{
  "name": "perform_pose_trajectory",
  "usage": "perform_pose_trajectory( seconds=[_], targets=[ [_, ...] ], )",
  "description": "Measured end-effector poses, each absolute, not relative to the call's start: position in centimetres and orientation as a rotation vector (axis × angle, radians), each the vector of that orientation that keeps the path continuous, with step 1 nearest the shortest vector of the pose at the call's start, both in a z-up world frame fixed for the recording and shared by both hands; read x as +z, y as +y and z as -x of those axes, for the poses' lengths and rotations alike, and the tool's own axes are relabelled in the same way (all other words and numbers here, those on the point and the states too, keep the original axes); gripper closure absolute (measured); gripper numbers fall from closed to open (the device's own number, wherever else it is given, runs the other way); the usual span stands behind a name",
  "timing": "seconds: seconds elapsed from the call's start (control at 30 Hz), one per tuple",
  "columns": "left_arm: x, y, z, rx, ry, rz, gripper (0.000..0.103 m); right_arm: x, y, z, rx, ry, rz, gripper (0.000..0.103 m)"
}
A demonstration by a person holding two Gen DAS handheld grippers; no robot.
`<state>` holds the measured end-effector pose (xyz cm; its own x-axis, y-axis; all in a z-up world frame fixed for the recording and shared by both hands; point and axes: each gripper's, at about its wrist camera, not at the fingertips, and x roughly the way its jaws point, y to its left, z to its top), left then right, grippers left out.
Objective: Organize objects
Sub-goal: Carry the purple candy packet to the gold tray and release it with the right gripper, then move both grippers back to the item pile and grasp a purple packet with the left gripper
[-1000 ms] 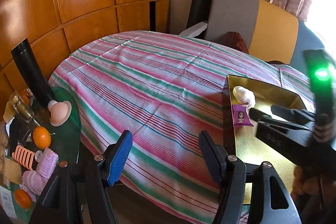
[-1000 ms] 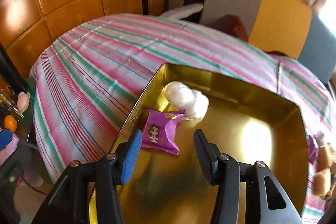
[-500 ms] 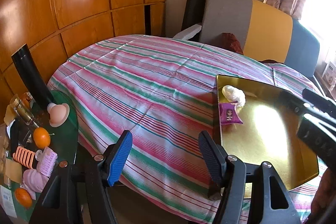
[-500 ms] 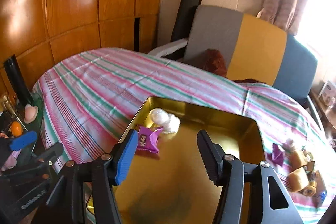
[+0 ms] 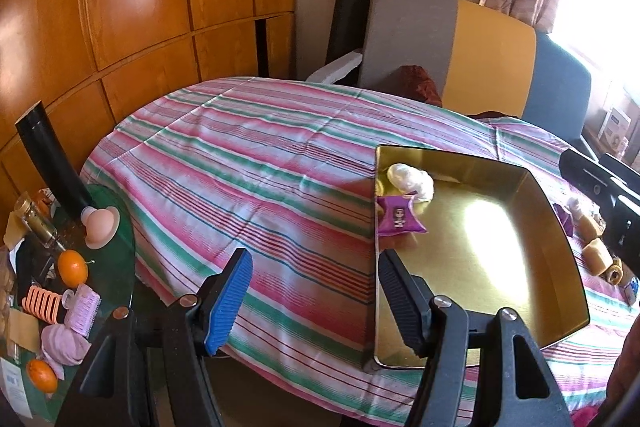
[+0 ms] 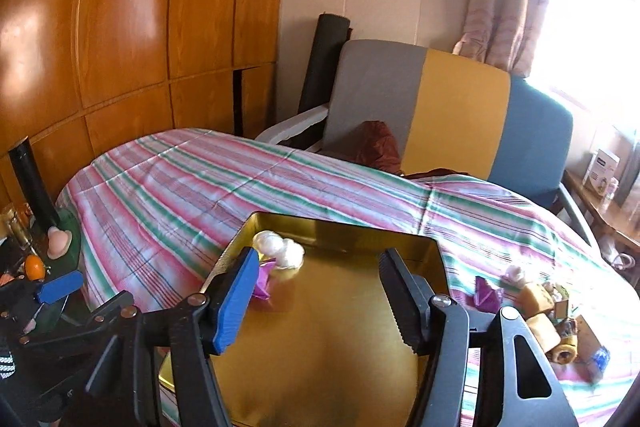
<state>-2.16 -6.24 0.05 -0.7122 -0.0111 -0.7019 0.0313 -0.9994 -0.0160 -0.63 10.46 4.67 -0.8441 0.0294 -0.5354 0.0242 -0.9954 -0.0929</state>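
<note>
two items in the tray, a pile left to sort

gold tray (image 6: 400, 239) sits on the striped table (image 5: 240, 163), close to its near edge. inside, in the tray's far left corner: a purple packet (image 5: 398, 221) touching a white wrapped lump (image 5: 410, 181). judging by that, the job is just begun.

left to do: a cluster of snack rolls (image 6: 542, 315), a second purple packet (image 6: 486, 293) and small wrapped bits lies on the cloth beside the tray, toward the table's right edge. count unclear.

right tool (image 6: 316, 303) hangs above the tray, jaws just opening, nothing between them. left tool (image 5: 316, 299) hovers over the near edge, jaws wide, nothing held.
</note>
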Motion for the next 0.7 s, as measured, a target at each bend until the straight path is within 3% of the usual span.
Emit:
perform_pose_trajectory(
  seconds=[0.7],
  targets=[
    [2.0,2.6,1.8,-3.061,-0.177,-1.181,0.037,5.6,20.0,-2.3,2.851,-0.065,0.781,0.036]
  ],
)
